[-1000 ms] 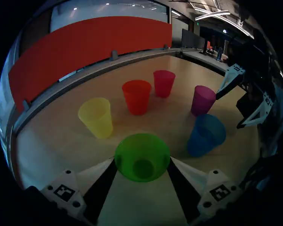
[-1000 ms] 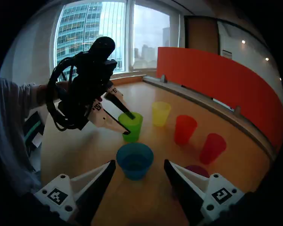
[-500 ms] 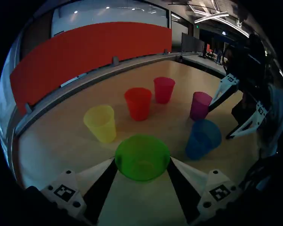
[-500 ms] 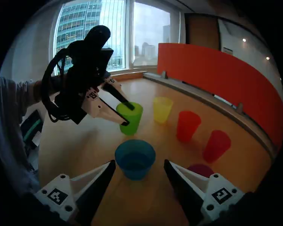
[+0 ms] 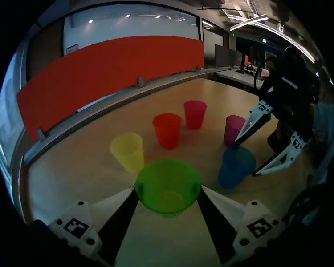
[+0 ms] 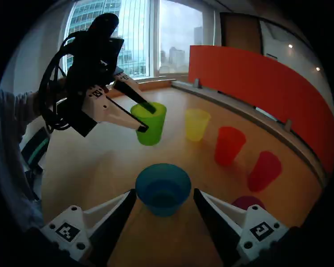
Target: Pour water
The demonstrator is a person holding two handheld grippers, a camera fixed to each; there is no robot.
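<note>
The left gripper (image 5: 167,188) is closed on the green cup (image 5: 168,178). Its two fingers press the cup's opposite sides, and the cup's open mouth sits right between the fingertips. In the right gripper view the same cup is held roughly upright in those fingers, ahead of the right gripper and a little to its left. A person's sleeve (image 6: 6,147) shows behind it.

The right gripper (image 6: 164,192) grips the blue cup (image 6: 162,189) in the same way, with one finger against each side of the rim. Seen from the left gripper, the blue cup is ahead and to the right, flanked by the right gripper's white fingers.

Whether either cup holds water cannot be made out.

The other cups stand apart from one another on the wooden table (image 5: 73,164). The yellow cup (image 5: 128,152) is just ahead-left of the left gripper. The orange cup (image 5: 167,130) is beyond it, and the pink cup (image 5: 195,114) is farther still. The purple cup (image 5: 234,129) stands just behind the blue cup. From the right gripper it lies near the right finger and is partly hidden by it.

An orange partition (image 5: 109,71) runs along the table's far edge.
</note>
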